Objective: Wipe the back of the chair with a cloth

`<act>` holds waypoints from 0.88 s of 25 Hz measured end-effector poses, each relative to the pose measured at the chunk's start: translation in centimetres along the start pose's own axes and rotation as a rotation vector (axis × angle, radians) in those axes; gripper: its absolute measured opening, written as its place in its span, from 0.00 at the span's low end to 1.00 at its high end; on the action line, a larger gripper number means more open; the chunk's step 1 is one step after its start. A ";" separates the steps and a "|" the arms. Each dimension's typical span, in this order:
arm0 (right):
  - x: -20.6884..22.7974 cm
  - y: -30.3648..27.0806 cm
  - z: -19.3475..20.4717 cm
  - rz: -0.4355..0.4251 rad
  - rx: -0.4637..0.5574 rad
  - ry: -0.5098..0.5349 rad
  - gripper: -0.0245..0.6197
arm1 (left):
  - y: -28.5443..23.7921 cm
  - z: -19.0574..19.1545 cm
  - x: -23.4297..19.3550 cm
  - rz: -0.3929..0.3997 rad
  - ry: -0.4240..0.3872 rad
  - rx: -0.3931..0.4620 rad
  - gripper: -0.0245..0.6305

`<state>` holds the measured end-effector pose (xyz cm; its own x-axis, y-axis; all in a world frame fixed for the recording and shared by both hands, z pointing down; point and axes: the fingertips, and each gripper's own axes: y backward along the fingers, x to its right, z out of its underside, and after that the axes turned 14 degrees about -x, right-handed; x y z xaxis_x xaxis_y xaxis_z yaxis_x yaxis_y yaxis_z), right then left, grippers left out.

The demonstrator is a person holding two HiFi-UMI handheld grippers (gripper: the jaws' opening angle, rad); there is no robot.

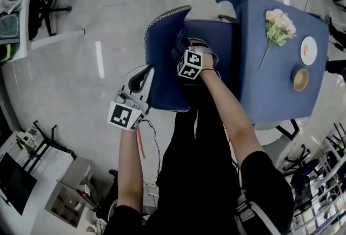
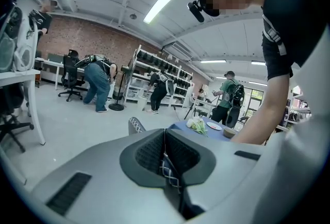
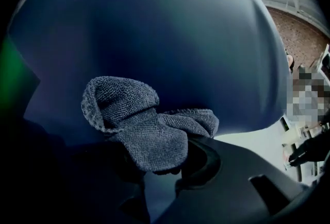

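Open-plan lab or workshop: brick wall (image 2: 98,42), ceiling strip lights (image 2: 159,6), stocked shelving racks (image 2: 142,81), office chairs (image 2: 69,76), several people (image 2: 98,84) working on a polished floor (image 2: 77,127).

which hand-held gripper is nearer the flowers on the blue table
Right. The right hand-held gripper, holding the cloth, is at the chair back, left of the flowers; the left hand-held gripper clamps its stitched edge, farther left.

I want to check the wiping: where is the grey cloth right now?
The grey microfibre cloth is pinched in the right claw and lies against the dark blue chair back, left of the blue-covered table in the head view.
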<state>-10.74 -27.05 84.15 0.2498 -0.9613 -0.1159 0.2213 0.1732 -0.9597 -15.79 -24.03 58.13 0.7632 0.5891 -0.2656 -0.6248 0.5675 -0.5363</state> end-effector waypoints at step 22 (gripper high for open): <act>0.7 -12.3 5.5 -0.145 -0.166 -0.111 0.25 | -0.5 0.3 -0.4 0.007 -0.006 0.092 0.07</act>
<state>-8.13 -28.72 97.30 0.3311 -0.9425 0.0458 0.1069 -0.0108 -0.9942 -15.84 -24.43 58.74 0.7581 0.5964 -0.2637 -0.6425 0.6139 -0.4586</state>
